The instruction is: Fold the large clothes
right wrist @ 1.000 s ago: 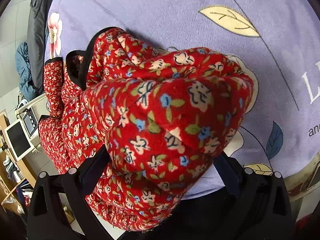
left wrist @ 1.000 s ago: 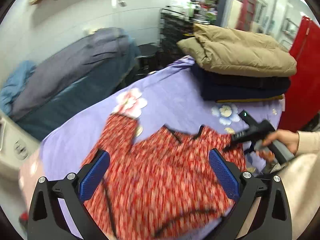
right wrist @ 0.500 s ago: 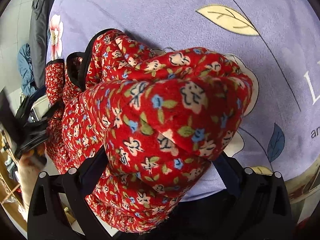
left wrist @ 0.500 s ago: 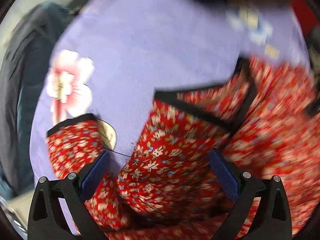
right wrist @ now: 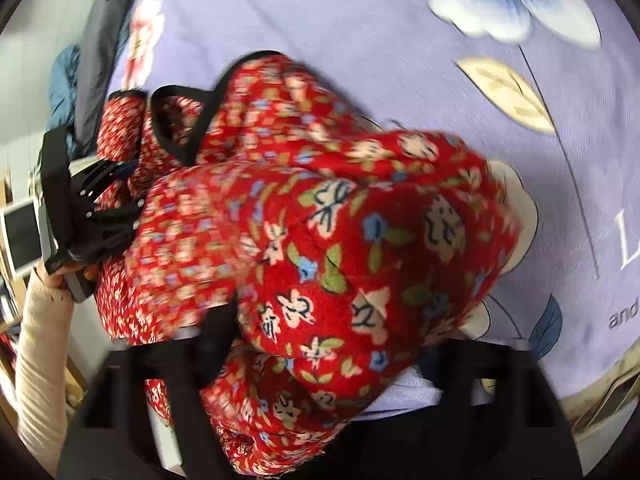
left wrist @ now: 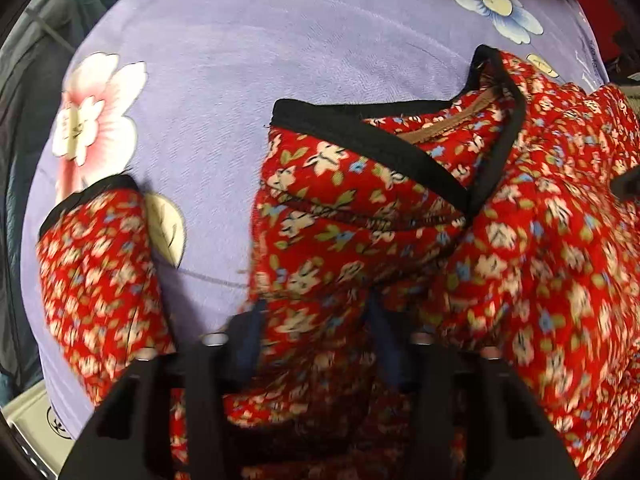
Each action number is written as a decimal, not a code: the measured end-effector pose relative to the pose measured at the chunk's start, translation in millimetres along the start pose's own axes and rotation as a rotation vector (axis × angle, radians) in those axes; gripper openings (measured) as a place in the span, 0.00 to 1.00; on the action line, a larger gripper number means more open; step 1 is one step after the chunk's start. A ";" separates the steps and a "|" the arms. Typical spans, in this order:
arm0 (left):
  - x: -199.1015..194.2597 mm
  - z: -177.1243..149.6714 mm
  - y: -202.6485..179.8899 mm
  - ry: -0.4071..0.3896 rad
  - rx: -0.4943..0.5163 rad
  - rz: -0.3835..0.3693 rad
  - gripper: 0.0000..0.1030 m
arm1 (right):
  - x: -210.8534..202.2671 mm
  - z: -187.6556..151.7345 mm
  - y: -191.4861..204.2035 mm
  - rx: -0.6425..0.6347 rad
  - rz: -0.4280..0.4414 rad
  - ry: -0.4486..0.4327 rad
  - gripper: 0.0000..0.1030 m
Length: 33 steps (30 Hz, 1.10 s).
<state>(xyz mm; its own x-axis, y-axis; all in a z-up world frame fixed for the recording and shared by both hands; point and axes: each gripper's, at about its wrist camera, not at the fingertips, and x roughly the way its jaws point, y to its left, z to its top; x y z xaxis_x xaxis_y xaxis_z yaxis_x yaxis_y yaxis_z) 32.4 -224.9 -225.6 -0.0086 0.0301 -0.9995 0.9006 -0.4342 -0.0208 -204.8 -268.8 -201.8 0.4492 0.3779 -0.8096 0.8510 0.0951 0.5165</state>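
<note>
A: Where's the garment rn?

B: The red floral garment (left wrist: 360,216) lies bunched on the lavender flowered cover (left wrist: 248,60) over the surface. Black-trimmed neckline (left wrist: 400,148) faces up, roughly mid-frame in my left wrist view. One sleeve (left wrist: 100,272) w/ a black cuff (left wrist: 84,196) lies off to the left side, apart from the body, cover showing between them.

A: Left claw?

B: My left claw (left wrist: 316,332) is clenched on a fold of the garment just below the shoulder area. Blue pads (left wrist: 248,336) press into the cloth from both sides. Bit blurry tho.

A: And the right?

B: Right claw (right wrist: 320,352) is grasping the garment too: a thick rounded wad (right wrist: 360,248) bulges up between the fingers and fills most of that view. Pads mostly hidden behind the fabric.

A: See the other hand from there?

B: Yep. In the right wrist view my left hand (right wrist: 52,276) shows at the left edge in a cream sleeve (right wrist: 40,360), holding the left claw's black body against the far side of the garment. Neckline sits just above it.

A: Anything else around?

B: Dark grey and blue clothes (right wrist: 88,64) past the cover's far edge.
</note>
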 end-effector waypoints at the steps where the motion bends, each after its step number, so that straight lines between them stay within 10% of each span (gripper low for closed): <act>1: -6.1 -9.4 3.1 -0.023 -0.022 0.004 0.23 | -3.6 -1.3 6.5 -0.025 0.001 -0.010 0.42; 9: -63.0 -93.5 22.9 -0.213 -0.191 -0.017 0.13 | -54.5 1.7 94.8 -0.333 0.082 -0.125 0.29; 23: -198.2 -344.4 107.2 -0.566 -0.874 0.148 0.12 | -141.0 10.4 376.2 -1.053 0.384 -0.273 0.27; 26: -196.2 -354.5 122.6 -0.561 -0.944 0.172 0.14 | -120.2 46.5 399.0 -0.984 0.323 -0.289 0.33; 28: -184.6 -346.6 118.9 -0.535 -0.965 0.198 0.25 | -93.8 93.2 391.0 -0.802 0.280 -0.265 0.55; 31: -162.2 -294.2 126.7 -0.506 -1.008 0.233 0.73 | -63.0 143.7 354.9 -0.523 0.235 -0.267 0.77; 33: -142.9 -255.4 128.4 -0.521 -1.038 0.179 0.73 | -43.0 162.4 302.2 -0.348 0.139 -0.242 0.77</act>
<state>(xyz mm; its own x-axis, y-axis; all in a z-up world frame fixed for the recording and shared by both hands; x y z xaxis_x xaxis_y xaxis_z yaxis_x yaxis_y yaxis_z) 260.2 -55.0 -79.5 0.1940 -0.4334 -0.8801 0.8273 0.5543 -0.0906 77.3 -405.9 -56.2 0.6386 0.1860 -0.7467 0.6548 0.3783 0.6543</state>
